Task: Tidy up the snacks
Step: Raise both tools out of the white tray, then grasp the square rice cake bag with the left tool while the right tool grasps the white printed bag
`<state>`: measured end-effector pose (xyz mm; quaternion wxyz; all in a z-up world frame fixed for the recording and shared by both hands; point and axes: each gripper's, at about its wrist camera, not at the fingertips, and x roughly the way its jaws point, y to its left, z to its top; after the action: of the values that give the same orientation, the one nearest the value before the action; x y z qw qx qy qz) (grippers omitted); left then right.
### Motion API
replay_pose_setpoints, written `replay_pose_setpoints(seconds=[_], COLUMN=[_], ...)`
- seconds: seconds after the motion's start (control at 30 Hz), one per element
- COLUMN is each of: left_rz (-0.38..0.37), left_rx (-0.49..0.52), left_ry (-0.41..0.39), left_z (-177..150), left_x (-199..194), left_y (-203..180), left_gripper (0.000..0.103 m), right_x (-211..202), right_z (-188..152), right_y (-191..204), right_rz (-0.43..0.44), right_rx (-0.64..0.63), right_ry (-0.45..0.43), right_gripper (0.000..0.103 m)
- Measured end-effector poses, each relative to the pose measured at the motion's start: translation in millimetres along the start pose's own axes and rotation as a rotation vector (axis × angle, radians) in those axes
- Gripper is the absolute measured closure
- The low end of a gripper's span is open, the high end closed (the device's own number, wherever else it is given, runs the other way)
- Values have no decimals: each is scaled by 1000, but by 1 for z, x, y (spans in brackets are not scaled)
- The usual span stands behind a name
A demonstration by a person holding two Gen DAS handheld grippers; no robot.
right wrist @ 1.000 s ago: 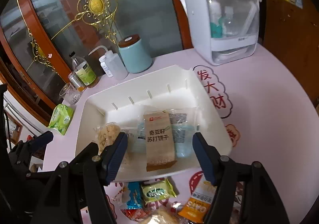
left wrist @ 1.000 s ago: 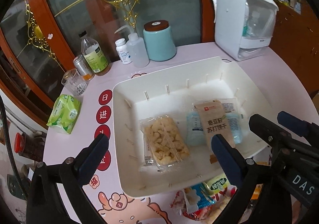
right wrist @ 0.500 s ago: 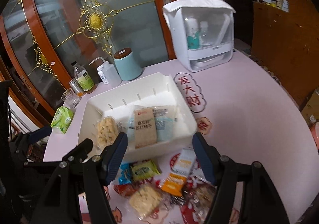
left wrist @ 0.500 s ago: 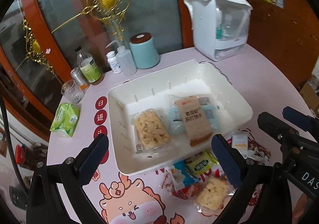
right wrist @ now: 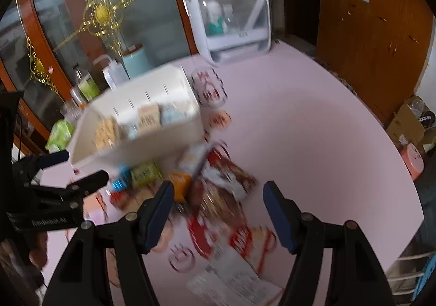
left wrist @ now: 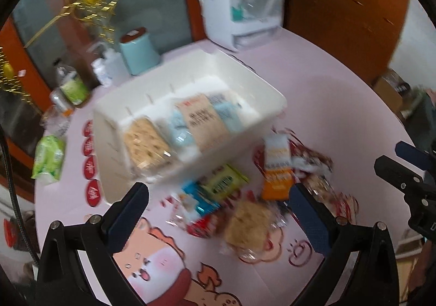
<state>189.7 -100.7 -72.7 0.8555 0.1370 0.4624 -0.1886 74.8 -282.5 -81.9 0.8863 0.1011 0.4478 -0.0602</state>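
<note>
Both views are motion-blurred.

Left gripper: jaws spread wide, holding nothing. Right gripper: jaws spread wide, holding nothing.

The white bin stands on the pink table, beyond both grippers. It holds three packs side by side: a puffed snack, a blue pack and a brown cracker pack lying over the blue one.

The loose snacks lie on the table just in front of the bin, between it and the gripper tips. In the left view a green pack, a blue-red pack, an orange pack and a clear puffed pack sit in the gap between the left fingers. In the right view a brown-red pack lies ahead of the right gripper.
</note>
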Motion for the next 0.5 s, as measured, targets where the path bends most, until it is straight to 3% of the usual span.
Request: replay_pose_setpoints(seconds=[0.23, 0.5], left_rz=[-82, -179], left_rx=[76, 42], left_ry=[93, 240], left_z=[-34, -69], left_x=[28, 64], left_y=[-22, -18], left_gripper=[1, 2], right_x=[13, 35], right_z=[-55, -99], right_y=[-17, -24], right_rz=[60, 146], right_rx=[-57, -135], right_ry=[96, 217], right_gripper=[35, 35])
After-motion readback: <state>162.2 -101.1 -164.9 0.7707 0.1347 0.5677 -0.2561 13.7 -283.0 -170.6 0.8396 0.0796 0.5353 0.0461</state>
